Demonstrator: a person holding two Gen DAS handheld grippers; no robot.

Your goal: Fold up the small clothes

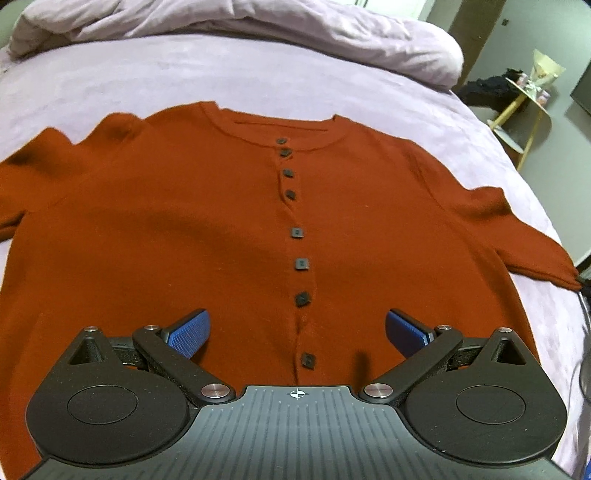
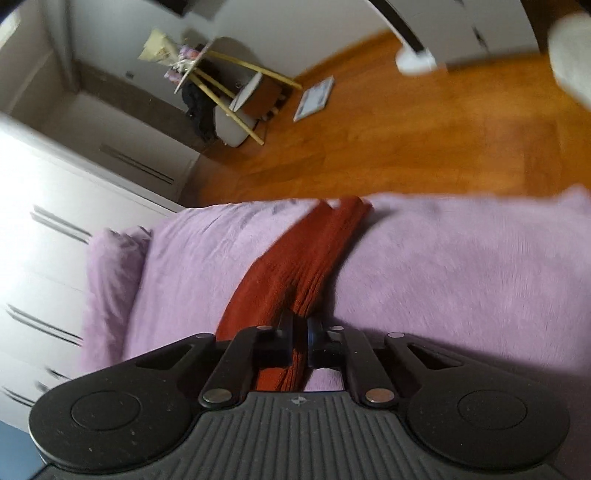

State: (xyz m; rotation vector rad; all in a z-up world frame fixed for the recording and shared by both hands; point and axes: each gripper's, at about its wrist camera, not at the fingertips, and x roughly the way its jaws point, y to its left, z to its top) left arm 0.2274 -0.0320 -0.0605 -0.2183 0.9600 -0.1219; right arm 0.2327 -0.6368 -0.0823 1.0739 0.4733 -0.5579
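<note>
A rust-red buttoned cardigan [image 1: 184,236] lies flat, front up, on the lilac bed cover [image 1: 147,77], sleeves spread to both sides. My left gripper [image 1: 297,330] is open above its lower hem, blue pads either side of the dark button row [image 1: 301,264]. My right gripper [image 2: 301,332] is shut on the cardigan's right sleeve [image 2: 310,258], which stretches away from the jaws toward the bed edge. The sleeve end also shows at the right in the left wrist view [image 1: 546,266].
A bunched lilac duvet [image 1: 258,29] lies at the bed's head. A small yellow-legged side table [image 1: 524,107] stands beside the bed. White drawers [image 2: 48,206] and a wooden floor [image 2: 406,140] lie beyond the bed edge.
</note>
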